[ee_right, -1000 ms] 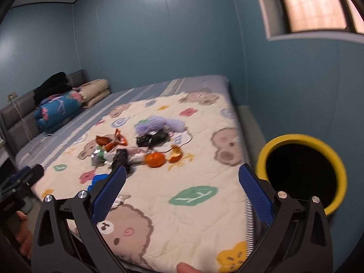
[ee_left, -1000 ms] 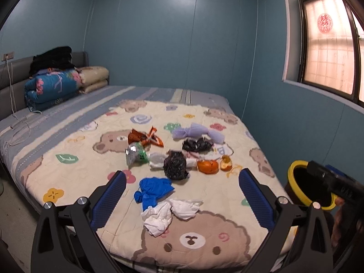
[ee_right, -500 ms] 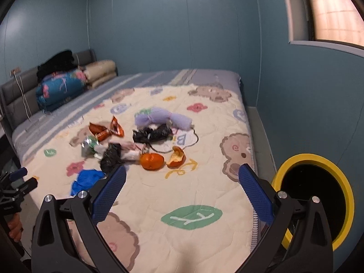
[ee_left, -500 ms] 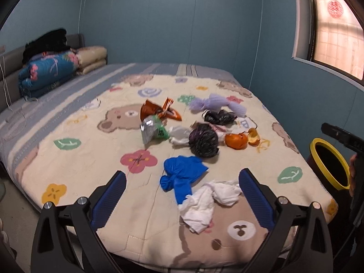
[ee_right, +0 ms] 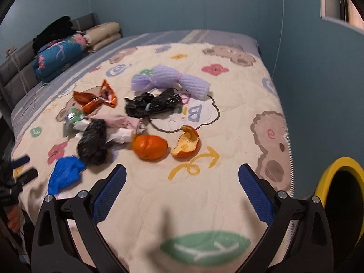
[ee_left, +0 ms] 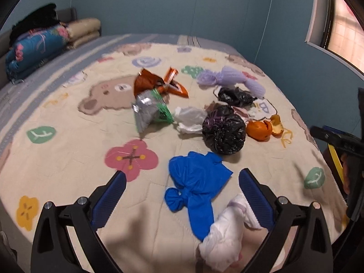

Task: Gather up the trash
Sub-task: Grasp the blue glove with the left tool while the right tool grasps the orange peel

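Only the left wrist view shows the crumpled white tissue wad (ee_left: 224, 234), which lies just inside the right fingertip of the left gripper (ee_left: 182, 190) and runs under it toward the frame's bottom edge. Only the right wrist view shows the round mouth of the yellow-rimmed black bin (ee_right: 341, 202), standing beside the bed to the right of the right gripper (ee_right: 182, 182); in the left view just a yellow sliver of it appears at the far right, behind the dark shape of the other gripper.

The left gripper's blue-padded jaws are spread wide and hold nothing; the knotted blue plastic bag (ee_left: 196, 184) lies between them, just ahead, not touched. The right gripper's jaws are equally wide apart and empty, over bare cartoon-bear patterned quilt (ee_right: 227, 193). Ahead of it lie the orange peel (ee_right: 150, 146) and a curled peel piece (ee_right: 187, 142) beside it.

Farther ahead of both grippers the trash sits clustered mid-bed: a tied black plastic bag (ee_left: 224, 133), a crumpled white bag (ee_left: 190, 119) touching it, a silver and green foil wrapper (ee_left: 150, 111), an orange snack wrapper (ee_left: 157, 85), a smaller black bag (ee_right: 151, 103) and a lilac foam net sleeve (ee_right: 170, 79).

The pink scraps behind the black bag are too blurred to make out.
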A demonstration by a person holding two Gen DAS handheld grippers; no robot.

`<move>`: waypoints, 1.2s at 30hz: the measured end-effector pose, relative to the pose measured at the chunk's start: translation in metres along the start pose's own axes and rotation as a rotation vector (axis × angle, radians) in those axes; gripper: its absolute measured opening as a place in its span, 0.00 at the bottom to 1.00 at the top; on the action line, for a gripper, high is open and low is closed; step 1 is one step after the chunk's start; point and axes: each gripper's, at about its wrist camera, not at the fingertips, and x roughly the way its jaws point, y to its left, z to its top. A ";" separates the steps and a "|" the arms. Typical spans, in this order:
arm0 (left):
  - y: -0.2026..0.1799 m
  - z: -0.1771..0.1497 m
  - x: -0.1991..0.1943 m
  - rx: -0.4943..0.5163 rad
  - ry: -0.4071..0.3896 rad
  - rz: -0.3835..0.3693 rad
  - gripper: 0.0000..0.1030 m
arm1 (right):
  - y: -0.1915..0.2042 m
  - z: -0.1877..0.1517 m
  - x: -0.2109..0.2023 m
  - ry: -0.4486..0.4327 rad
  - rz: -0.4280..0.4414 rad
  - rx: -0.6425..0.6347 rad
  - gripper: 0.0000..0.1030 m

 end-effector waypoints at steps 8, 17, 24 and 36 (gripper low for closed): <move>0.002 0.007 0.039 0.012 0.084 -0.012 0.93 | -0.006 0.028 0.056 0.047 -0.030 0.036 0.92; -0.001 0.003 0.074 0.005 0.175 -0.026 0.74 | -0.012 0.025 0.102 0.128 -0.046 0.065 0.73; -0.009 0.000 0.081 -0.006 0.208 -0.069 0.43 | -0.007 0.017 0.116 0.190 -0.083 0.029 0.28; -0.003 0.003 0.068 -0.075 0.163 -0.120 0.23 | -0.018 0.024 0.096 0.127 0.034 0.106 0.07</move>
